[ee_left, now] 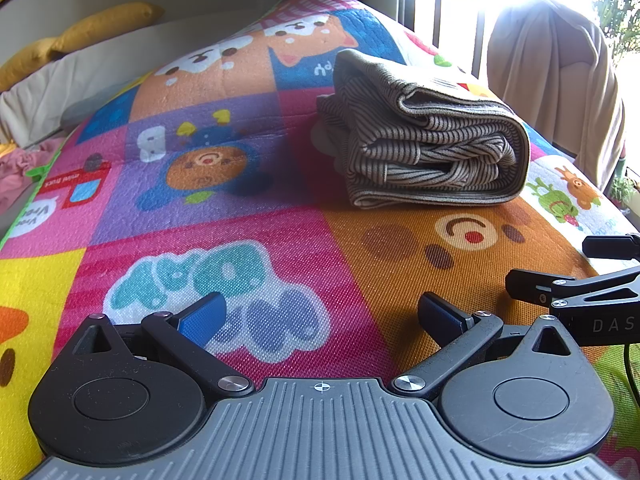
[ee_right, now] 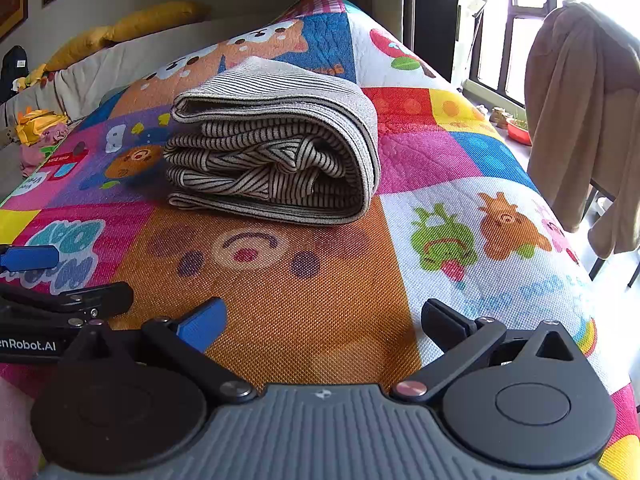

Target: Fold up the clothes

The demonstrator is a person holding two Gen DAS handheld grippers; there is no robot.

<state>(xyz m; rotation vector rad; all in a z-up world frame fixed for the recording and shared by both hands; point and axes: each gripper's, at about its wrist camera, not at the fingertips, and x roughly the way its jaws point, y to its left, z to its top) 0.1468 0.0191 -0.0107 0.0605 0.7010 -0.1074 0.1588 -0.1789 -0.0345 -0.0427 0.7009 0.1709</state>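
Striped cloth [ee_right: 276, 156], folded into a thick bundle with its layered edges facing the cameras, lies on a bright cartoon-printed mat [ee_right: 312, 320] that covers the work surface. Both grippers sit low over the mat on its near side, apart from the bundle and touching nothing. The left gripper [ee_left: 320, 320] has its blue-padded fingers spread wide with bare mat between them, and the right gripper [ee_right: 322, 320] stands just as wide apart and empty. Each gripper shows at the edge of the other's view, side by side. A beige garment [ee_right: 580, 112] hangs over a chair by the window.
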